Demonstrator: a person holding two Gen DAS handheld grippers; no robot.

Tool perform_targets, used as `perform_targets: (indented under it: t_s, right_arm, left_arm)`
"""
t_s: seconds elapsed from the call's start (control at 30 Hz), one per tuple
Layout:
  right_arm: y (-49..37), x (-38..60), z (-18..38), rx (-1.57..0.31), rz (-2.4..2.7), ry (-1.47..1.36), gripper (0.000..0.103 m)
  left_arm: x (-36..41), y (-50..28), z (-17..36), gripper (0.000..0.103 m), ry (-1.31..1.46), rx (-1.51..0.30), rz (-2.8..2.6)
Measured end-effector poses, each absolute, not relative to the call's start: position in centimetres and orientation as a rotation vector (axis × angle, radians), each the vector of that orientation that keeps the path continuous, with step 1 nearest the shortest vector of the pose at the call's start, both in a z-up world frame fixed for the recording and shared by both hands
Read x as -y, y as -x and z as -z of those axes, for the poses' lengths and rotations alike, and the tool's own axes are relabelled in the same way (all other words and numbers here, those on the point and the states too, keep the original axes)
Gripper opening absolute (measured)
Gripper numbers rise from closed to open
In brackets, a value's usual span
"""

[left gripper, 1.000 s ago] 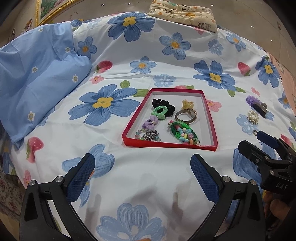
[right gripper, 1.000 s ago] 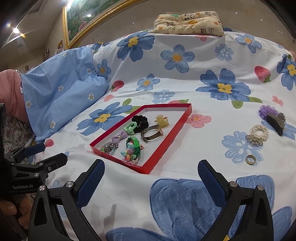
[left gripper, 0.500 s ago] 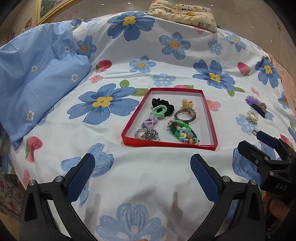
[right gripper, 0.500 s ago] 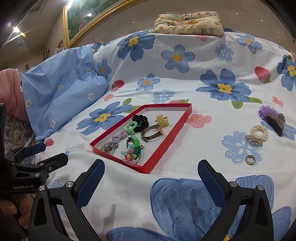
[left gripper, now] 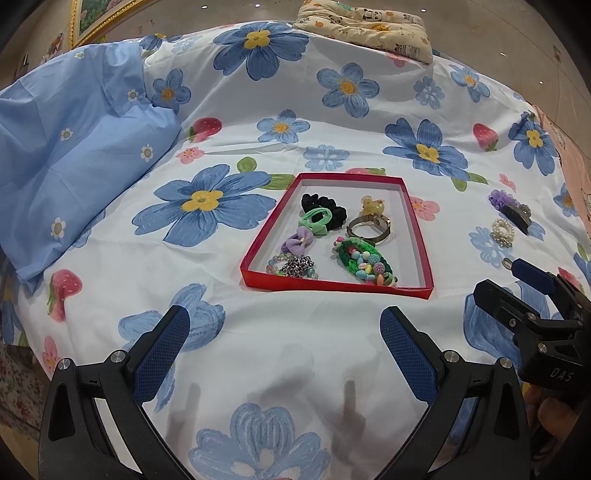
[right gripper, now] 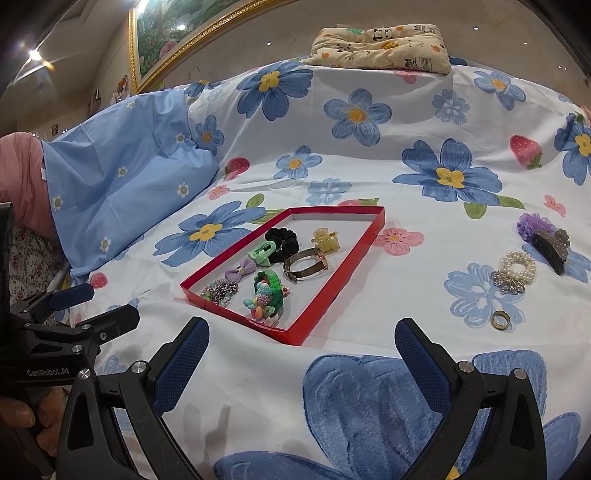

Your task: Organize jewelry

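Note:
A shallow red tray (left gripper: 417, 229) (right gripper: 325, 295) lies on the flowered bedsheet and holds several hair ties, a yellow claw clip, a metal bangle (left gripper: 369, 226) (right gripper: 306, 266) and a beaded bracelet. To its right on the sheet lie a pearl bracelet (right gripper: 517, 268) (left gripper: 503, 232), a gold ring (right gripper: 500, 319), and a dark hair claw (right gripper: 550, 243) against a purple scrunchie (right gripper: 532, 223). My left gripper (left gripper: 284, 332) hovers open in front of the tray, empty. Nearer the ring, my right gripper (right gripper: 301, 345) is open and holds nothing.
A light blue pillow (left gripper: 74, 158) lies at the left. A small panda-print cushion (right gripper: 380, 46) sits at the far edge of the bed. A gold-framed picture (right gripper: 177, 33) hangs on the wall behind. A hand (right gripper: 22, 413) grips the left tool's handle.

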State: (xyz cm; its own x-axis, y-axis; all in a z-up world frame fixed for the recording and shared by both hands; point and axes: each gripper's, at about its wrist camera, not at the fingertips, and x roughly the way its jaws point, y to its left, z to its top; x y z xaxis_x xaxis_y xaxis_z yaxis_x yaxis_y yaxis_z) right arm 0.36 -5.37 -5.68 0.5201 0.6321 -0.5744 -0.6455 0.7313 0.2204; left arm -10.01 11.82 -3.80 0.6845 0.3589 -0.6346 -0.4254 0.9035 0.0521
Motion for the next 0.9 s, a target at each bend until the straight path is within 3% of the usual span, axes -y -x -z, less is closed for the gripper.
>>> perform_targets:
  t_s: [0.9]
  right_arm:
    - [-0.45,5.33,5.43,-0.677,-0.766,0.031,0.102]
  left_arm:
    - [-11.52,9.73,3.94,0.103,0.101,-0.690,-0.432]
